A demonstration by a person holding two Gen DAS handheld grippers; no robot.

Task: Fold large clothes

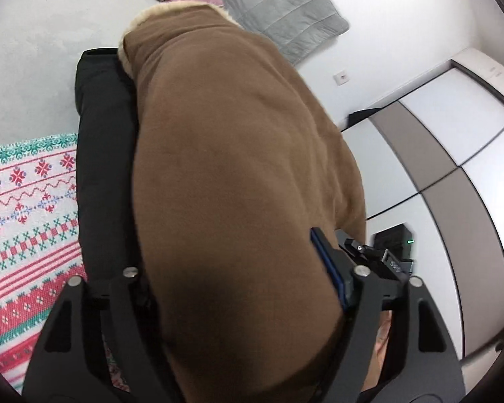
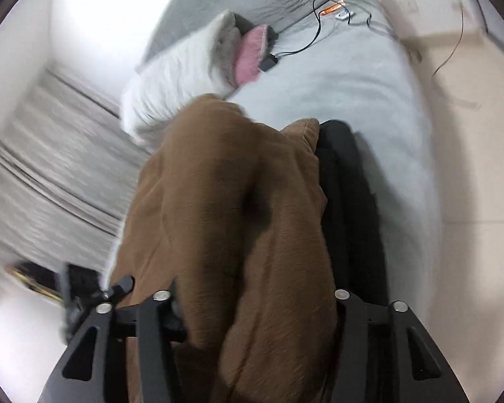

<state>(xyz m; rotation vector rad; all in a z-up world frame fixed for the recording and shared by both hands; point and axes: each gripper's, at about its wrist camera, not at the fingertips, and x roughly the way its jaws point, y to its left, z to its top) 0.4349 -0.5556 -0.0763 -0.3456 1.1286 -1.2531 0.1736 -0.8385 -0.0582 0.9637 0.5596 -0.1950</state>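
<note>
Left wrist view first: on the far left lies a patterned knit blanket (image 1: pixel 27 221) in red, green and white, spread on the bed (image 1: pixel 43 53). Just right of it is a black garment (image 1: pixel 104 168), and over that the brown coat (image 1: pixel 232 168) with its cream fleece collar (image 1: pixel 164 13) at the far end. My left tool (image 1: pixel 242 288) has a thick bundle of the coat's near end between its fingers; the cloth fills the gap, but I cannot tell whether the pads press on it or have let go. I judge I hold the near end so that the coat hangs as one folded bundle and can be laid down without spreading. Right of the coat stand pale wardrobe doors (image 1: pixel 430 154); my other tool's black parts show at the coat's near right edge.

Right wrist view: a white pillow (image 2: pixel 174 77) lies far left, the coat (image 2: pixel 225 208) in the middle, the black garment (image 2: pixel 349 201) touching its right side. My right tool (image 2: pixel 252 305) likewise straddles brown cloth; its grip I cannot tell.

The coat's long axis runs near to far, collar pointing away from me.
</note>
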